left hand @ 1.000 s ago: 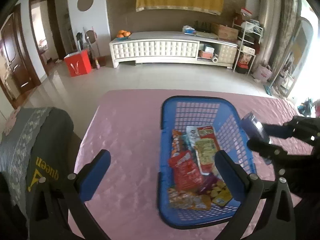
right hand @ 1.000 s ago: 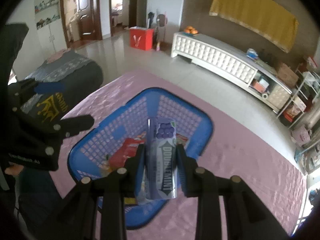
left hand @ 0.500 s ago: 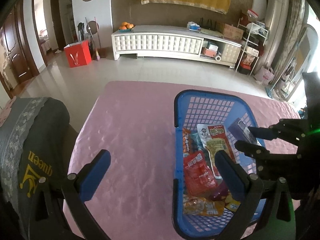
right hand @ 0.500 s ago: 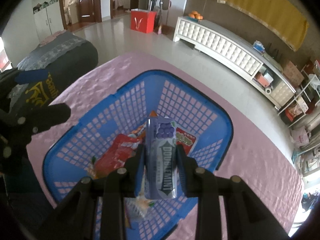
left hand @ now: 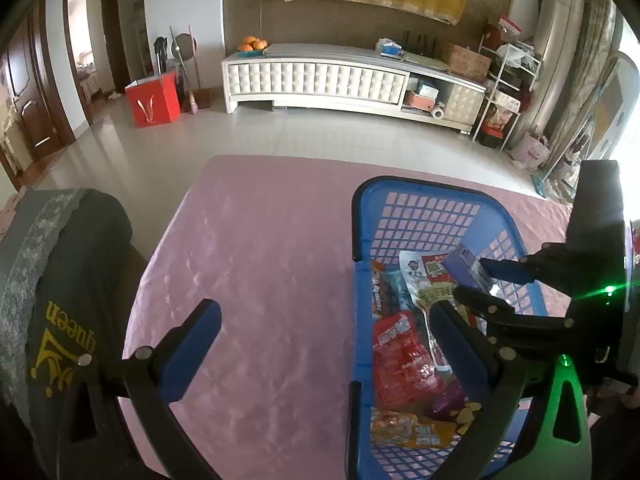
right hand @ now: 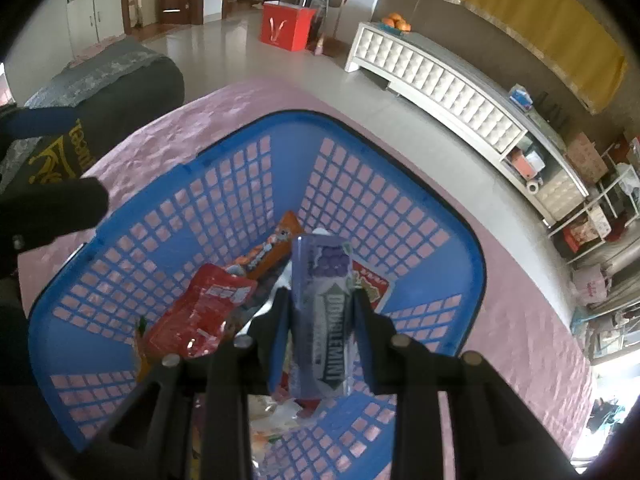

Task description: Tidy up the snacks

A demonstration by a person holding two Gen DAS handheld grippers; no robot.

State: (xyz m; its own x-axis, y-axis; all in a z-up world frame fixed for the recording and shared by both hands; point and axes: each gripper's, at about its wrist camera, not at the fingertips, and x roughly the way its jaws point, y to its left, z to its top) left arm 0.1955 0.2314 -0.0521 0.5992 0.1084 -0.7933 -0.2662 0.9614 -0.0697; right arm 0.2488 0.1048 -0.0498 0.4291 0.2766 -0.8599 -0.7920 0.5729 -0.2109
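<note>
Gum pack lower, inside basket

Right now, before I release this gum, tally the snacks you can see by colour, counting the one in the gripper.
Purple Doublemint gum pack, held in the right gripper: 1
Red crinkly packet: 1
Orange packet: 1
White pouch with red and green print: 1
Small dark purple wrapper: 1
Orange-yellow packet: 1
Total: at least 6; others in the blue plastic basket are partly hidden.
</note>
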